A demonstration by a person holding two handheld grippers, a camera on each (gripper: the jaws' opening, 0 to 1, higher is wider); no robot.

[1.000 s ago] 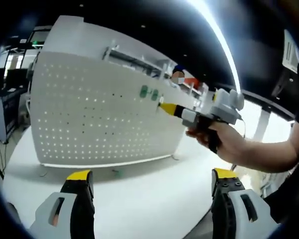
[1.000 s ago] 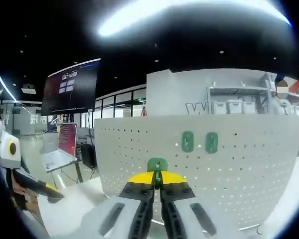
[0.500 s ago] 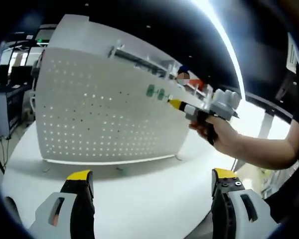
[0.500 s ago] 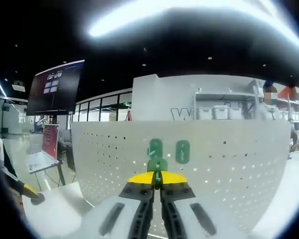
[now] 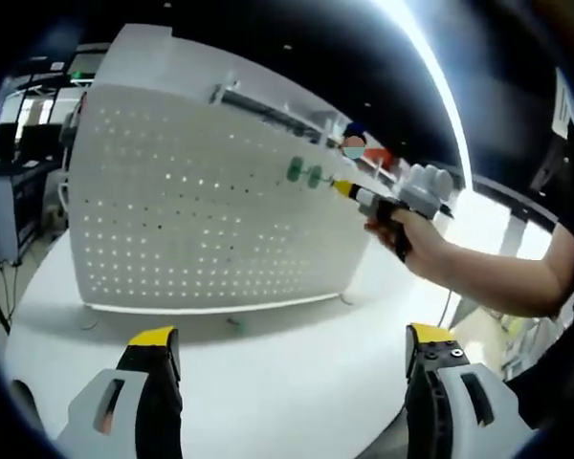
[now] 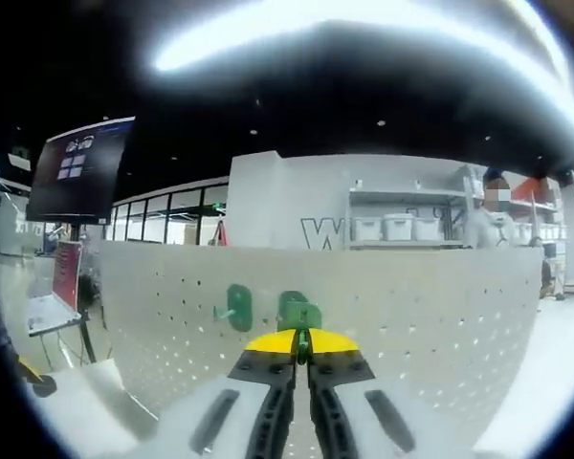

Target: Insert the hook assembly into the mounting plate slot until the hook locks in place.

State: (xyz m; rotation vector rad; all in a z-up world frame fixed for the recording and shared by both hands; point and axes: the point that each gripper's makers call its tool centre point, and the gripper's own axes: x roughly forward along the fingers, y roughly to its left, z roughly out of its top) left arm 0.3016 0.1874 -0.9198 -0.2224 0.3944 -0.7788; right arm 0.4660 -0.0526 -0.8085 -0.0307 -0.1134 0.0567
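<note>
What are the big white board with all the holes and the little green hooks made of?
The pegboard looks like thin sheet metal painted matte white: flat, with neat rows of punched holes. The green hooks look like moulded plastic, with even colour, rounded edges and a slight shine. Neither can be told for sure.

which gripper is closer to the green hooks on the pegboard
Right. The right gripper, shut on a green hook, is up at the pegboard beside the mounted hooks; the left gripper hangs back, open, over the table.

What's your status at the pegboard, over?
Right gripper shut on green hook, up against the pegboard beside a mounted green hook. Left gripper open, holding nothing, low over the white table. Nothing in the way.
</note>
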